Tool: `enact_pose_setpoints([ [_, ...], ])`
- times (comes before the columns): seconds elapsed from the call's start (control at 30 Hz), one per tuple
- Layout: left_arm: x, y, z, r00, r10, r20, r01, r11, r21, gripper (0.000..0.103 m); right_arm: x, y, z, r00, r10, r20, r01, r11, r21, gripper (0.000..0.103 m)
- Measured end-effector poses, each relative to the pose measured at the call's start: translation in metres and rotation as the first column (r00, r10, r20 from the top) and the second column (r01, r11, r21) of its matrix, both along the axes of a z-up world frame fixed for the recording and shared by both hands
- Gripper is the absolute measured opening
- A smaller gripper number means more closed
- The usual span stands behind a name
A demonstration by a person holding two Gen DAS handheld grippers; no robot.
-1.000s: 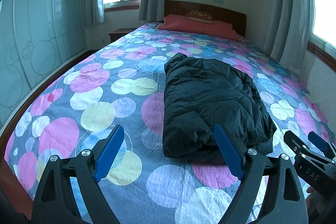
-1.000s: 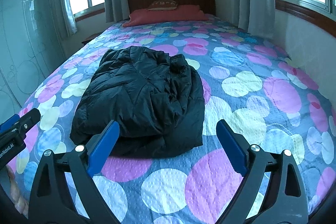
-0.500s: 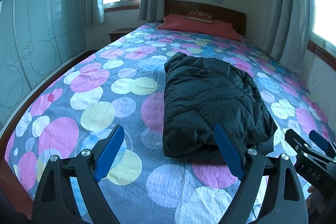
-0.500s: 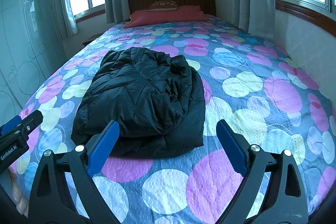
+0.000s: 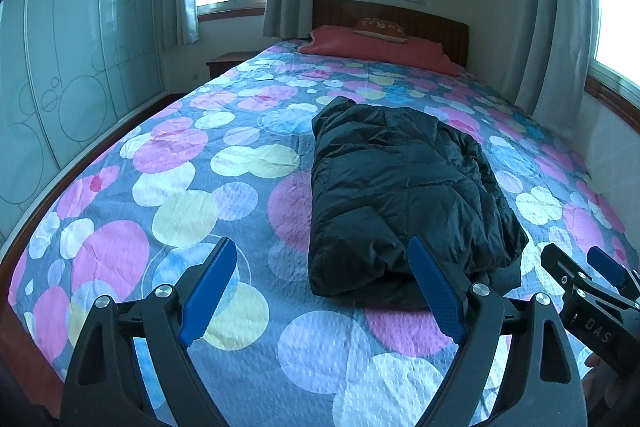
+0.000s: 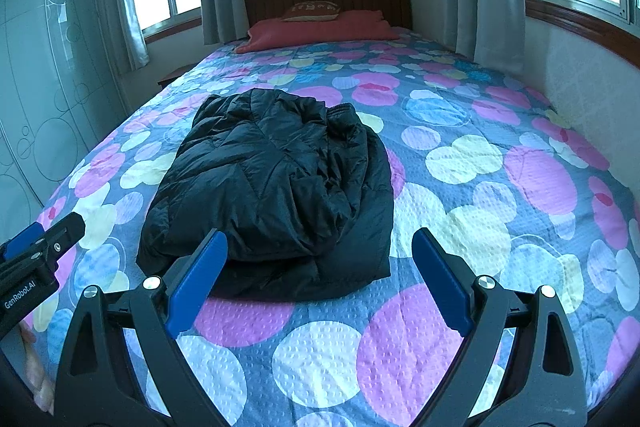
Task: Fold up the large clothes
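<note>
Black quilted puffer jacket point(image 5: 404, 187) lies folded into a thick rectangular bundle on the bed with the pink, yellow and blue circle-print cover point(image 5: 180, 211), roughly mid-width, nearer the foot edge than the wooden headboard point(image 6: 328, 1). Long axis runs foot to head. Top layer is bulkier and rumpled on the side toward the right edge of the bed; a lower layer sticks out past it at the foot end.

Left gripper point(image 5: 324, 291): blue pads spread wide, holding nothing, hovering above the cover just short of the bundle's near left corner. Right gripper point(image 6: 320, 281): also spread wide, empty, lined up with the bundle's near edge, pads apart from the fabric. Each gripper shows at the edge of the other's view.

Judgement: fold looks mostly done; what remains is a final half-fold or tidying, can't tell which.

For a clean half-fold:
- pinch both near corners at once, catching all layers including the protruding bottom one, not just the shell
- lift low, carry toward the headboard end evenly so the bundle doesn't skew
- slippery fabric and trapped air will likely make it spring open; press down after laying

Risk: grabbing the bed cover along with the jacket.

Red pillow point(image 6: 320, 29) with a small brown cushion point(image 6: 312, 11) at the head end, well apart from the work.
</note>
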State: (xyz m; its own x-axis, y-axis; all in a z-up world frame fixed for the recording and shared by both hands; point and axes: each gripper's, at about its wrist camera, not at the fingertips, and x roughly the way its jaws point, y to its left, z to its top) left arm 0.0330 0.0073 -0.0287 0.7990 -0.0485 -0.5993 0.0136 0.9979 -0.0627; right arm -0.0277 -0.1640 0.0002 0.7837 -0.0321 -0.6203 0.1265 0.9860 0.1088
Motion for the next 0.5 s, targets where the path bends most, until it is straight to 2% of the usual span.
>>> enact_pose_setpoints([
  [0.5, -0.0006, -0.0007, -0.0005, 1.000, 0.009, 0.002, -0.009, 1.000, 0.012, 0.086, -0.0003, 0.0011, -0.0002, 1.000, 0.000, 0.001, 0.000, 1.000, 0.001, 0.093],
])
